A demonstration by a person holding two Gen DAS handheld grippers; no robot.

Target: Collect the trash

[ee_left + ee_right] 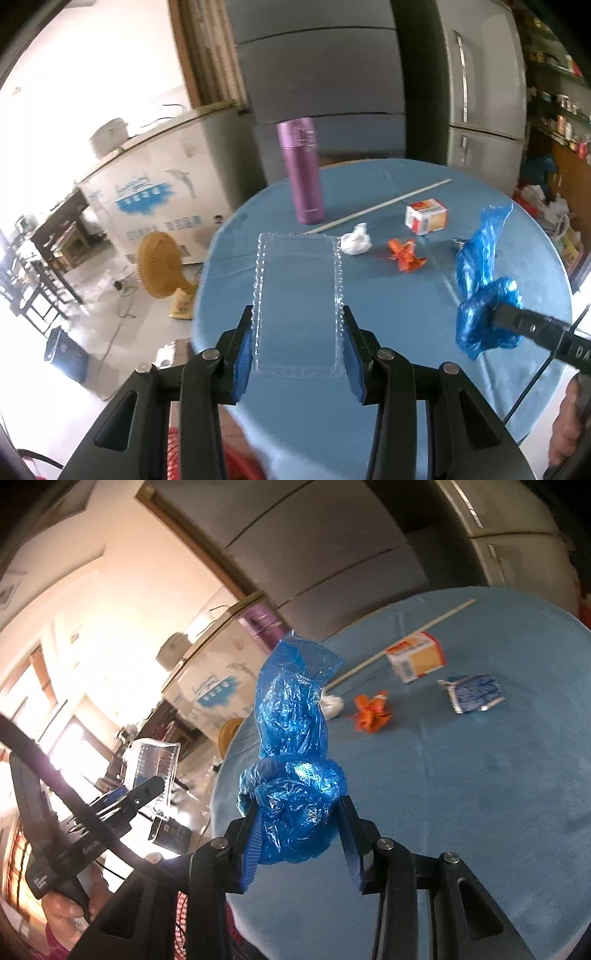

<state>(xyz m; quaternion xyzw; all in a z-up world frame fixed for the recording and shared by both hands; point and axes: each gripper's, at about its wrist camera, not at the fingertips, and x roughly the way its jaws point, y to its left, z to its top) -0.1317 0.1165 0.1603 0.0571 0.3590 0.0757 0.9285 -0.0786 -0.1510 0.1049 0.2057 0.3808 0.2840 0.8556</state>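
A: Both hands are loaded here. The left gripper has its pads pressed on the long edges of a clear plastic tray, lower centre of the left wrist view, lifted off the blue table.

B: And the right gripper is nearly closed, pinching a crumpled blue plastic bag that stands up in the middle of its own view.

A: So I'd call this the carry step: two pieces picked, not yet dropped anywhere.

B: Agreed. The next move needs a bin, and I can't pick one out for certain in either frame.

A: What's left on the table? Count with me.

B: Centre right of the right wrist view: one white paper wad, one orange wrapper, one small carton, one blue-and-silver packet, one long white stick.

A: Plus one purple flask, upper centre of the left view. Probably not trash.
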